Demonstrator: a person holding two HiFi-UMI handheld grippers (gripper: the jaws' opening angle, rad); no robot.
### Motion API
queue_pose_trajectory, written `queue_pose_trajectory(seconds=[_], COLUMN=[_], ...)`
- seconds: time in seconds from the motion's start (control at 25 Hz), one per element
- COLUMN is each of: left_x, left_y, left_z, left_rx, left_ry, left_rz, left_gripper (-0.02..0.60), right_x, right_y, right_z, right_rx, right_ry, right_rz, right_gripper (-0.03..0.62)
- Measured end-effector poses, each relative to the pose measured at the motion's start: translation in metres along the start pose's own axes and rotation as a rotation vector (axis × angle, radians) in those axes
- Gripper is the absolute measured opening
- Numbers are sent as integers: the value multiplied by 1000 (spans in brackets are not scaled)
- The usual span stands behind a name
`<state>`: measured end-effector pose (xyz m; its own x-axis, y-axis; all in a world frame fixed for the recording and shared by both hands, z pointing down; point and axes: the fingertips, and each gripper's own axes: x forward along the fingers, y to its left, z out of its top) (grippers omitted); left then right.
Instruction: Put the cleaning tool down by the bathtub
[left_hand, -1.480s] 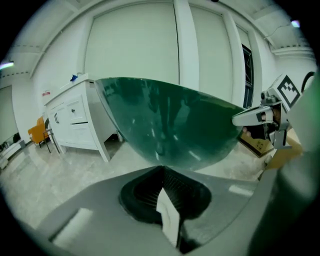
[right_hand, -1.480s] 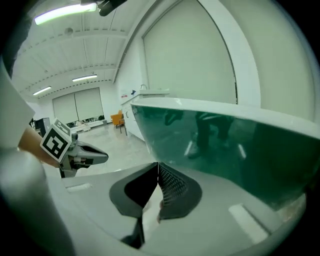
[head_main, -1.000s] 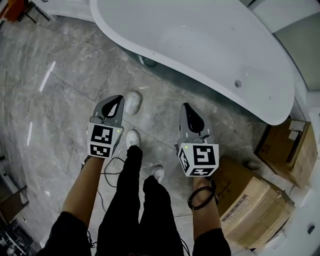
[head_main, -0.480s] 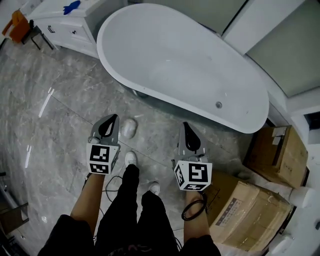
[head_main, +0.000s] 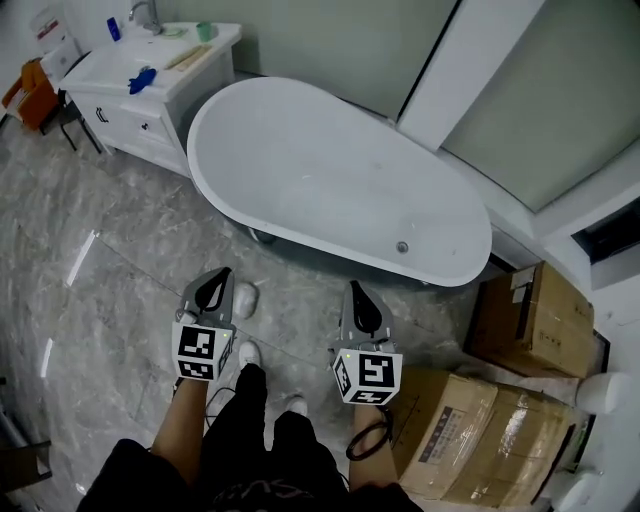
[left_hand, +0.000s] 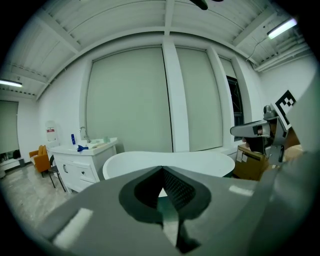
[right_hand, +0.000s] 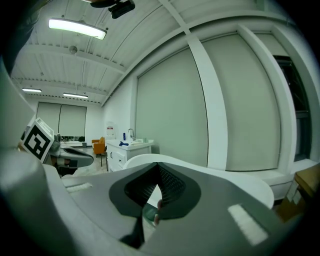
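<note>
Both forearms were held out low in front of the body. The left gripper (head_main: 218, 276) and the right gripper (head_main: 355, 290) were kept level, side by side, and pointed toward the bathtub (head_main: 320, 170). In each gripper view the jaws were seen pressed together at their tips, with nothing gripped. The cleaning tool (head_main: 243, 298), made out only as a small white rounded shape and so named with some doubt, was seen lying on the grey floor (head_main: 120, 230). In the head view it lay just beside the left gripper, between the two grippers and near the tub's side.
</note>
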<state>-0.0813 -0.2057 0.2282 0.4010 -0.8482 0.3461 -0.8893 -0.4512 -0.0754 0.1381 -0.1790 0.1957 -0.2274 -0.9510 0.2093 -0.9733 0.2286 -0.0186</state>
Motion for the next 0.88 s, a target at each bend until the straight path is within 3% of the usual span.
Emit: queue_pose_trajectory(seconds=[0.24, 0.64, 0.88], left_x=[-36, -82, -104], left_y=[-10, -34, -34], left_z=[32, 58, 80], left_rx=[-16, 3, -21], left_ry=[-66, -62, -132], left_rz=[40, 54, 48], left_gripper=[0, 0, 0], right_x=[-36, -86, -108], right_y=[-7, -26, -15], right_z=[22, 38, 53], right_rx=[-10, 63, 5], right_ry=[-17, -13, -19], right_rz=[-21, -62, -15], right_gripper=[21, 20, 18])
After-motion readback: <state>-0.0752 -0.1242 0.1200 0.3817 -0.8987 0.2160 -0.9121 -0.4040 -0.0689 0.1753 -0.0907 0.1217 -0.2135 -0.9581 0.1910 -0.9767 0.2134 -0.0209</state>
